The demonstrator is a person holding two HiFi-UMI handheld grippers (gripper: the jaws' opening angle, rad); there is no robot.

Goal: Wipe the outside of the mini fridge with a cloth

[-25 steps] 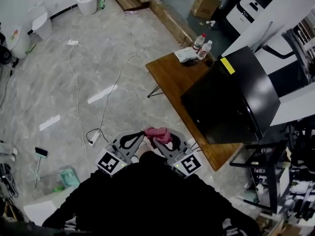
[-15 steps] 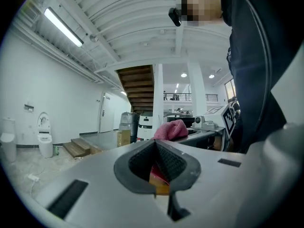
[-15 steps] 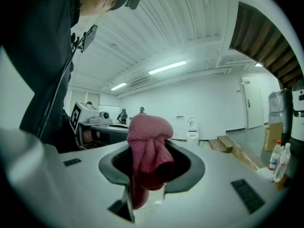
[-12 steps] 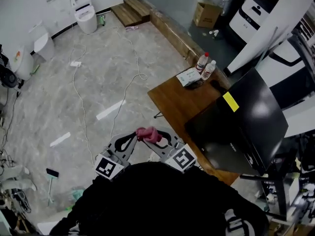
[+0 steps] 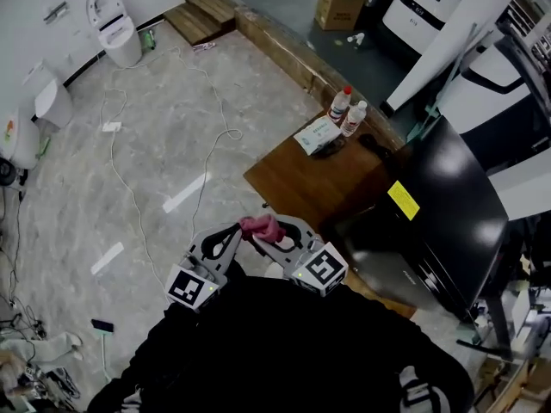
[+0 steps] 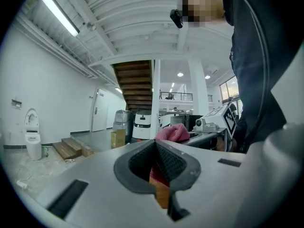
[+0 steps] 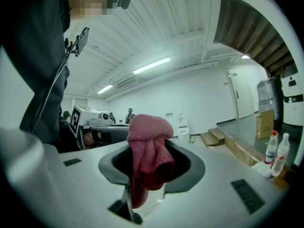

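The black mini fridge with a yellow sticker stands on the right end of a low wooden table in the head view. Both grippers are held close to my body, left of the fridge and apart from it. My right gripper is shut on a bunched pink cloth; the right gripper view shows the cloth bulging out over the right gripper. My left gripper sits just beside it. In its own view the left gripper is shut on nothing, with the cloth behind it.
Two plastic bottles and a packet of wipes lie on the table's far end. A white cable runs across the marble floor. A toilet, wooden steps and a cardboard box are farther off.
The head view has swung, so the table and fridge now sit further right and nearer. The grippers stay together at my body, the cloth still in the right one.
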